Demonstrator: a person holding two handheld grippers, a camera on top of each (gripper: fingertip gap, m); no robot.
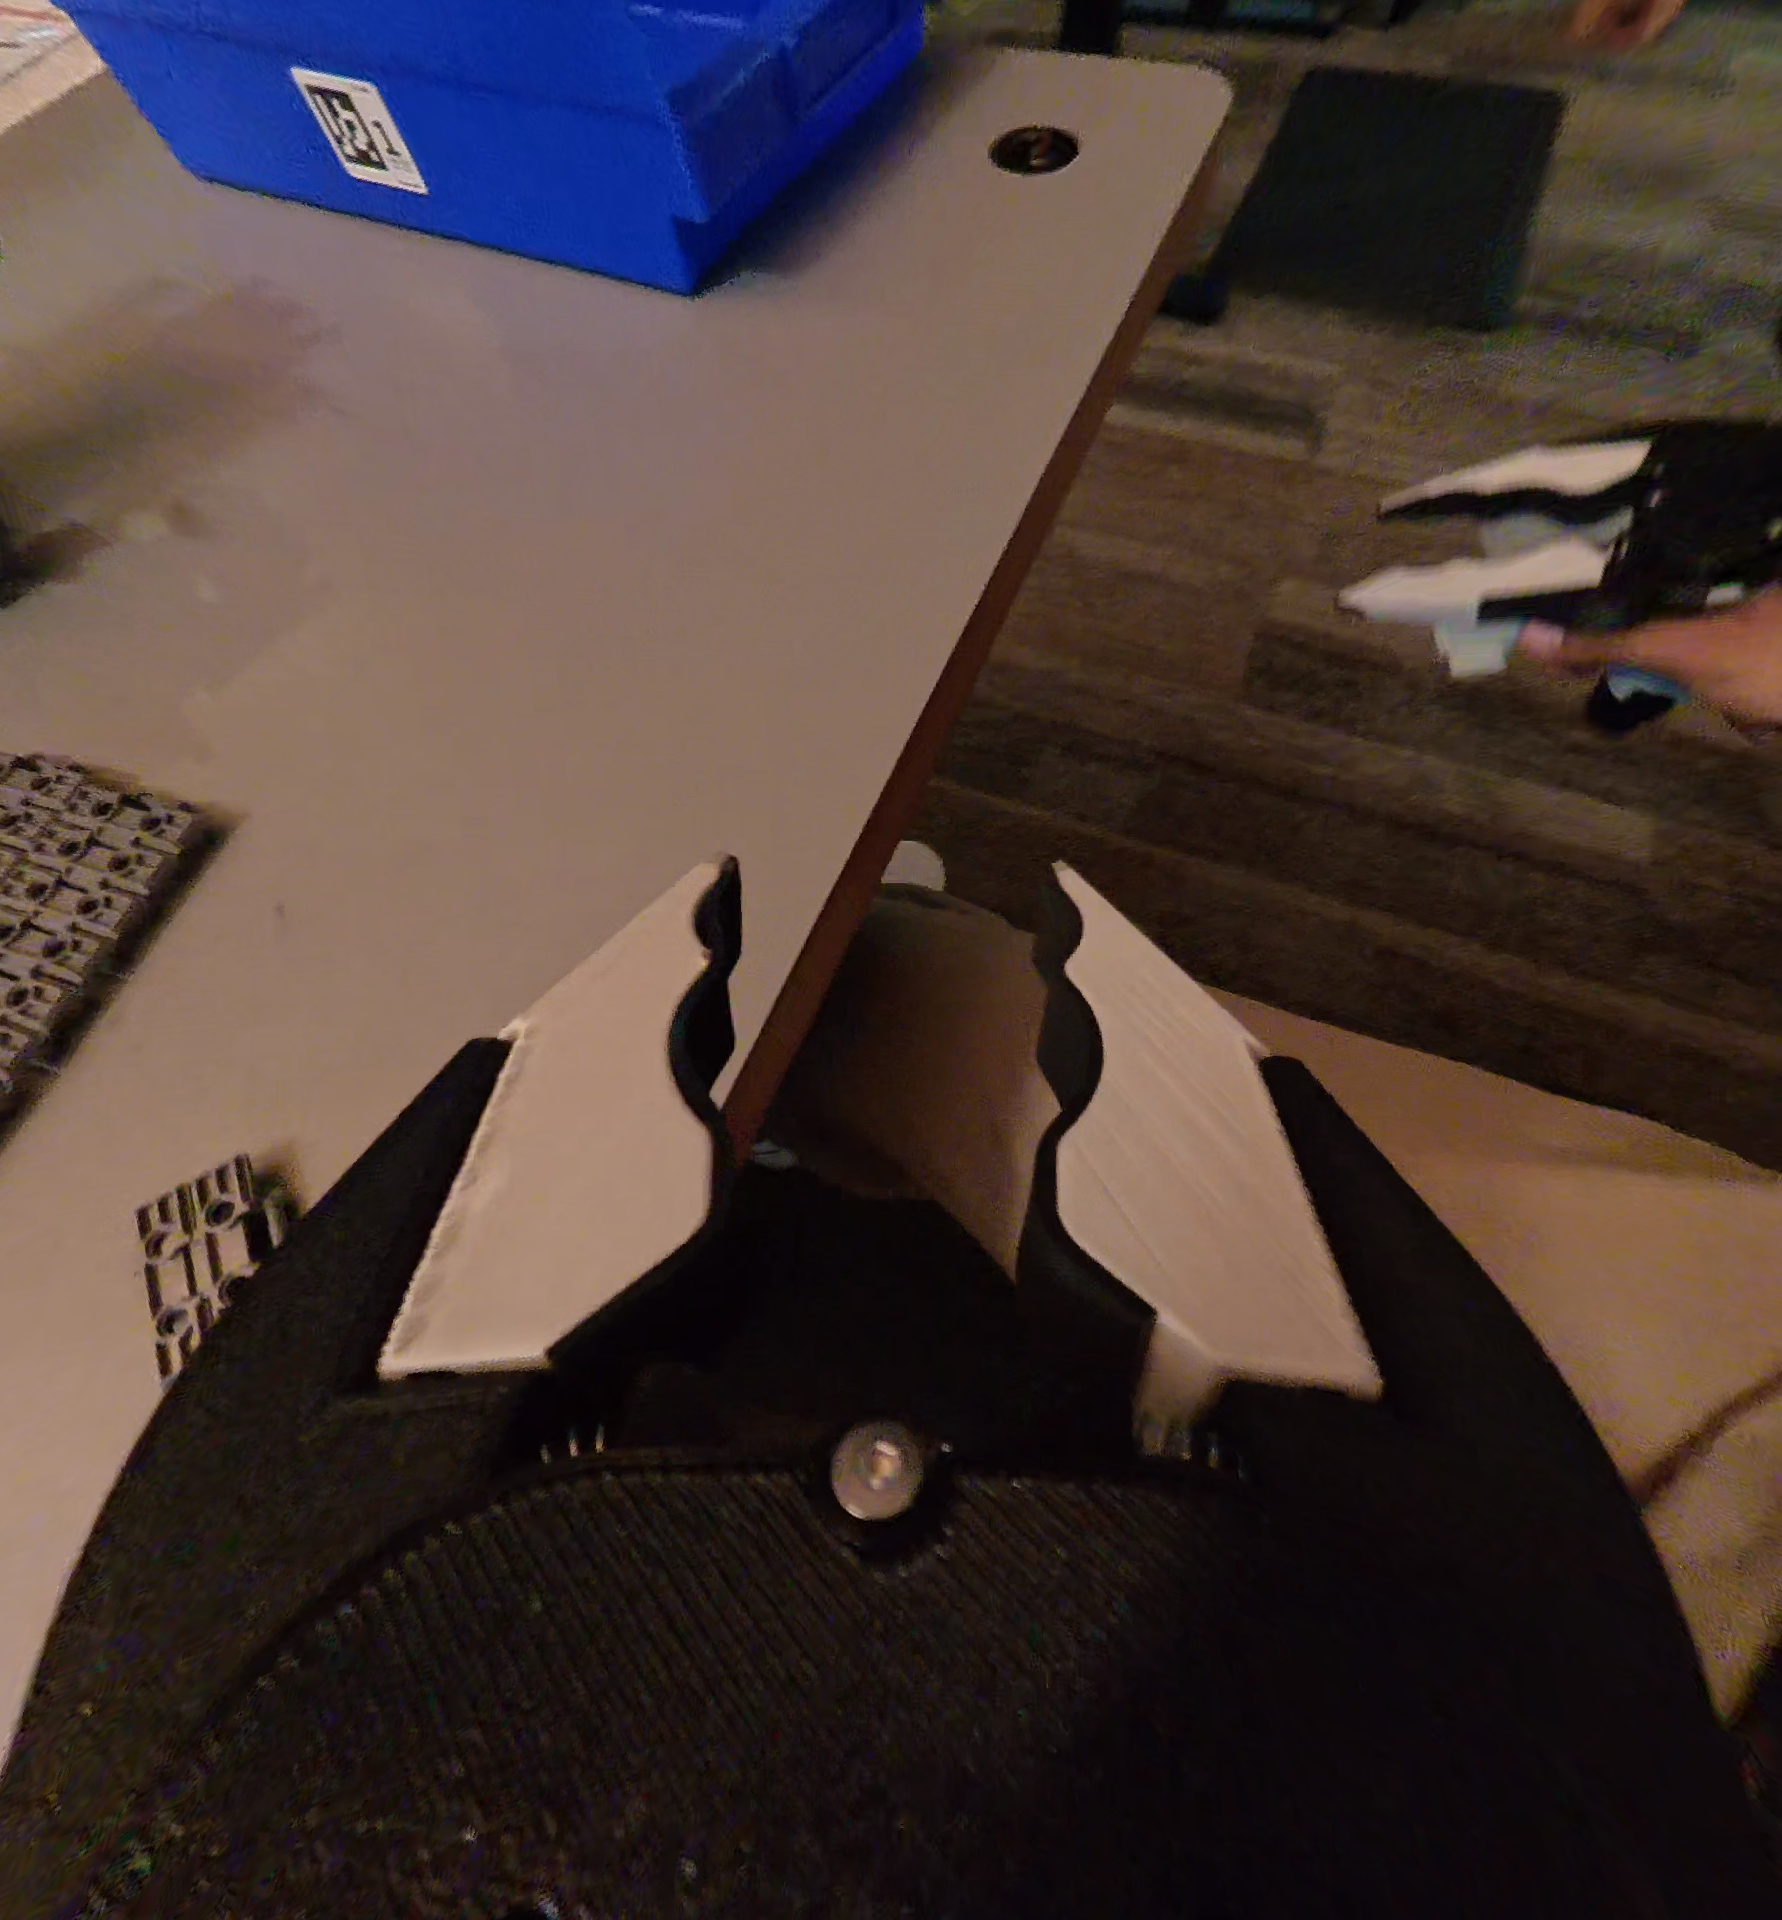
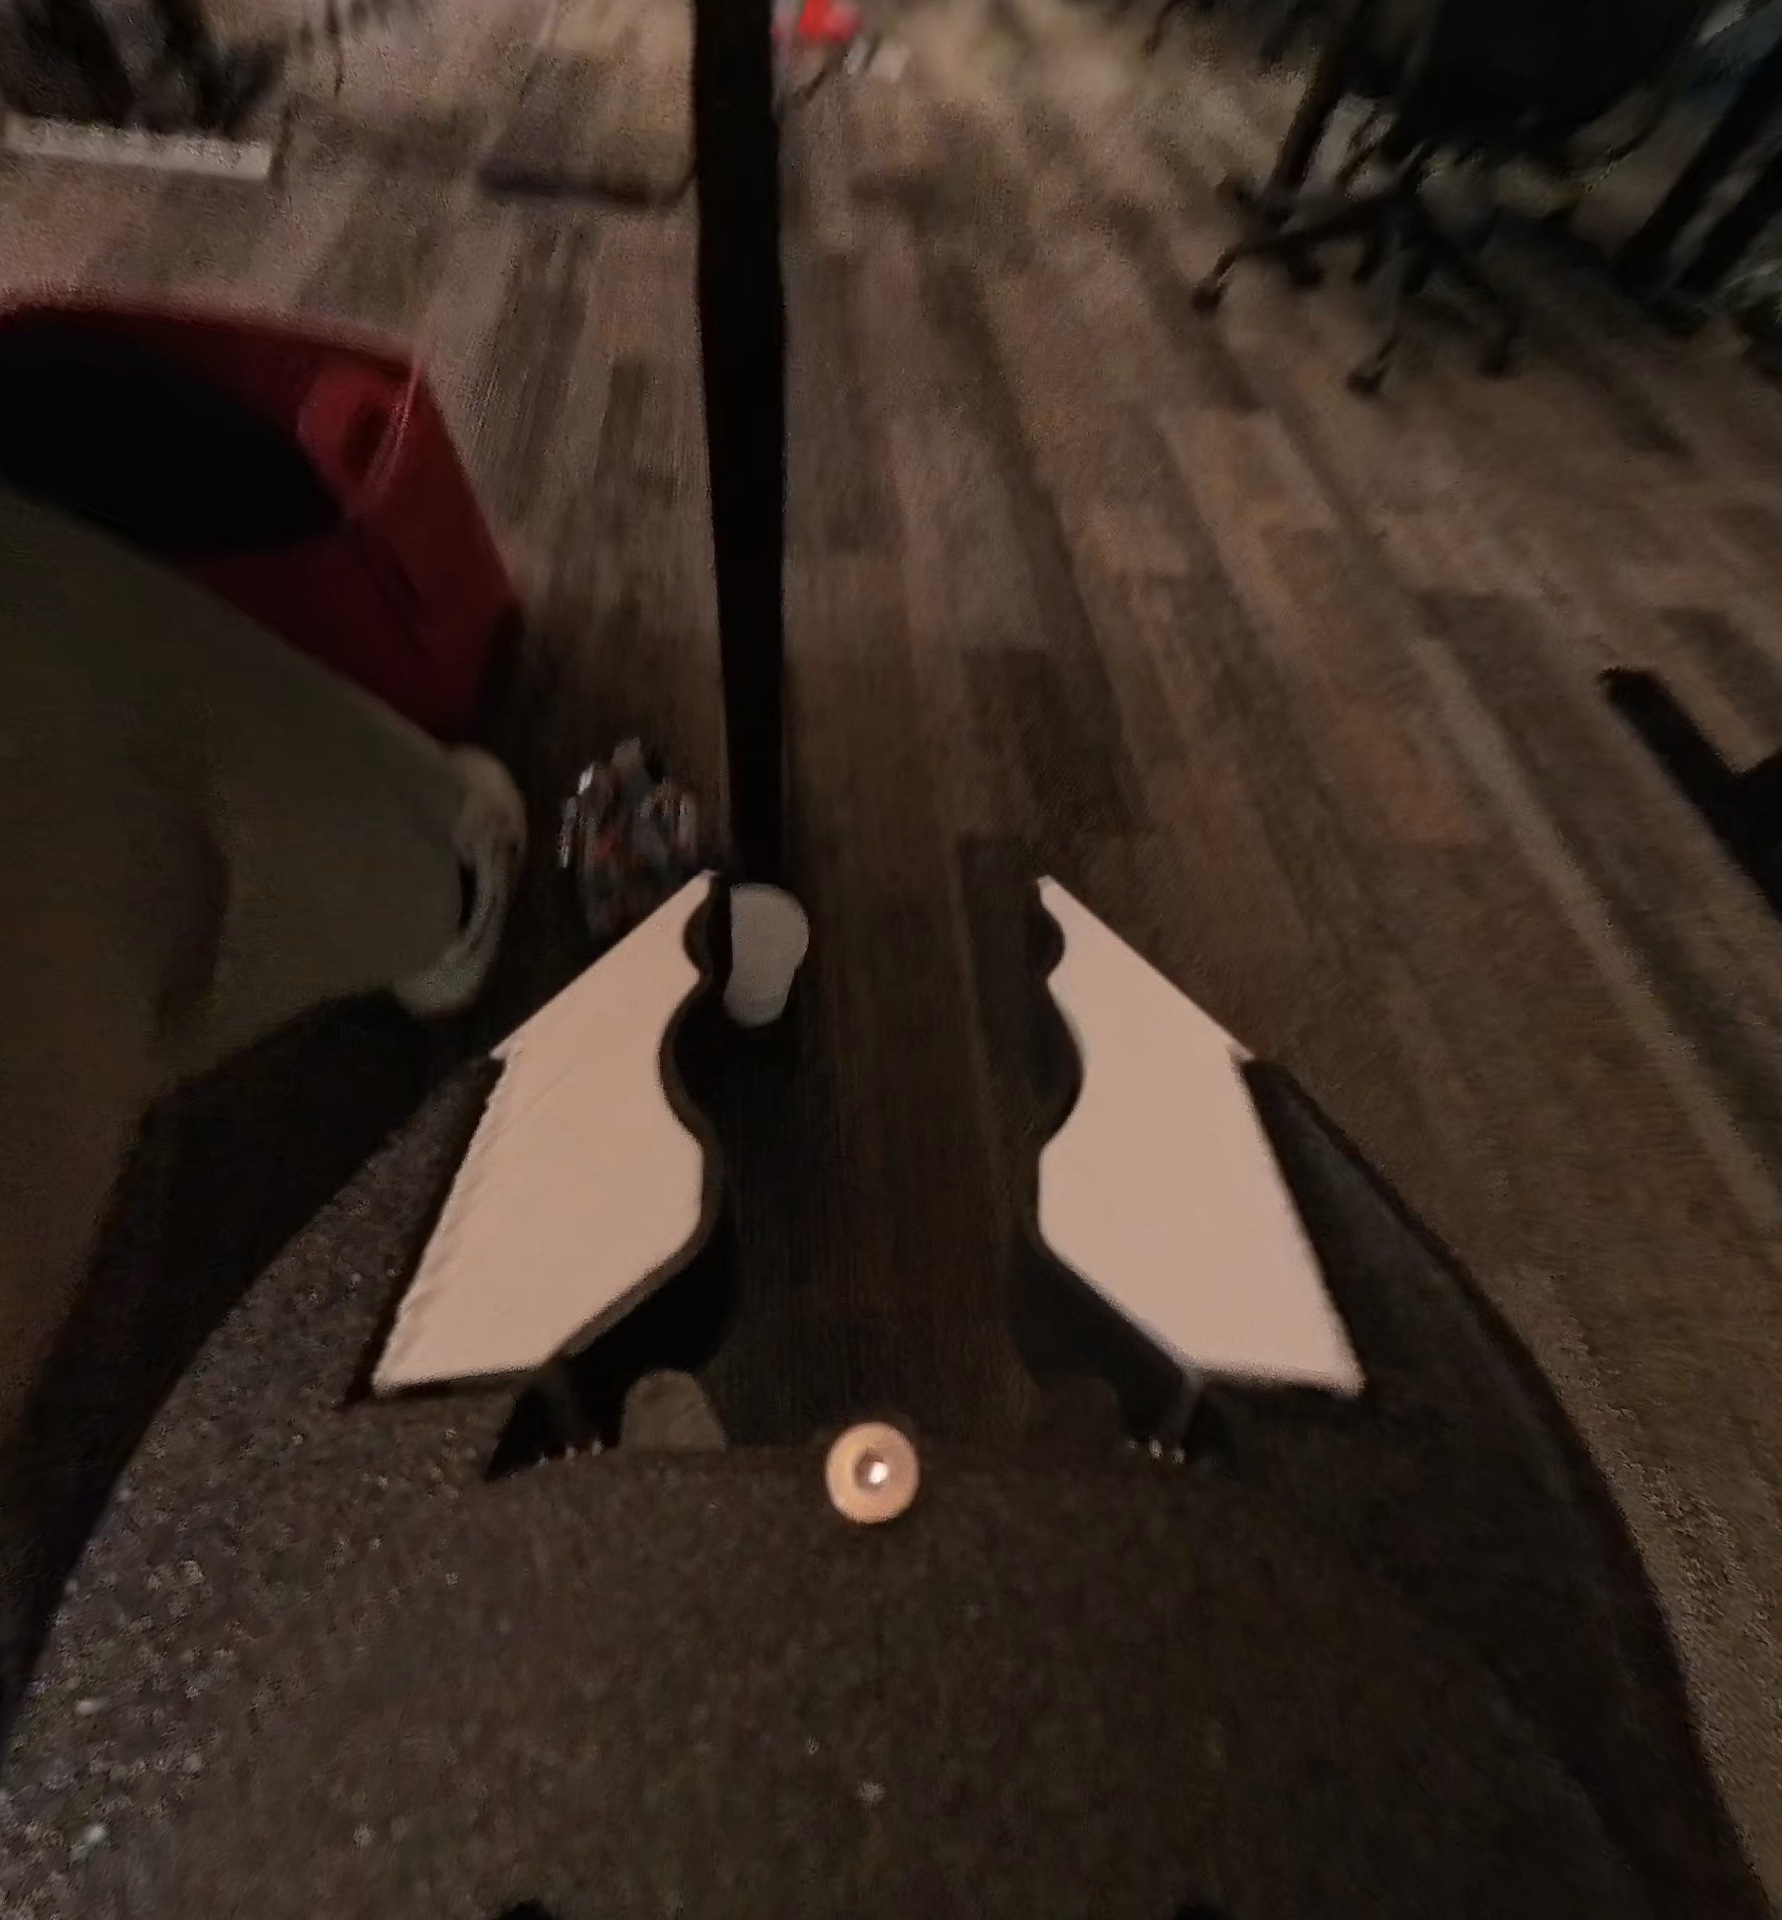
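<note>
Left tongs: jaws apart, empty, straddling the grey desk edge.
Right tongs: jaws apart, empty, above the floor, near a black pole.

Left wrist cam sits low right at the table edge, looking along it; right wrist cam's out over the carpet, facing down. Both catch that carpet
</note>
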